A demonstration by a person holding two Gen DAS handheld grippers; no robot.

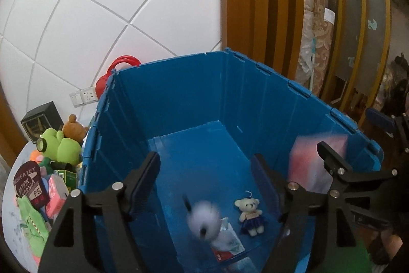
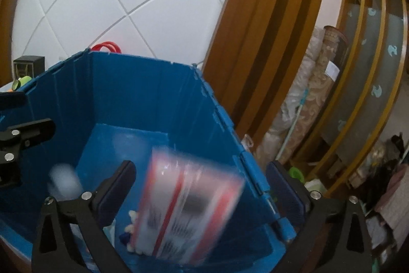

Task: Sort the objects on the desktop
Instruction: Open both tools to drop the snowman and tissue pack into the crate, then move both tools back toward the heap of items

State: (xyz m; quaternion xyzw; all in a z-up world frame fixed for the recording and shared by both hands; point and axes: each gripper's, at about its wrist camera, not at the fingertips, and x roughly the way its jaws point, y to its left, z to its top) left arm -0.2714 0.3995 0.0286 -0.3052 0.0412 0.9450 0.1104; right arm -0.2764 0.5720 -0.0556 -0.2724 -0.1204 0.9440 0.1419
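Both grippers hang over an open blue crate (image 1: pixel 191 99). My left gripper (image 1: pixel 204 186) is open and empty; below it a blurred white plush toy (image 1: pixel 203 220) is in mid-air inside the crate. A small bear doll in a blue skirt (image 1: pixel 251 213) and a packet (image 1: pixel 227 244) lie on the crate floor. My right gripper (image 2: pixel 202 188) is open; a blurred red-and-white clear packet (image 2: pixel 189 211) is between its fingers, free of both, inside the crate (image 2: pixel 143 99). The packet also shows in the left wrist view (image 1: pixel 314 160).
Left of the crate a table holds a heap of things: a green frog plush (image 1: pixel 60 147), a brown bear (image 1: pixel 74 129), a pink box (image 1: pixel 56 196), a black box (image 1: pixel 42 120). A red handle (image 1: pixel 122 63) is behind the crate. Rolled carpets (image 2: pixel 314 94) stand right.
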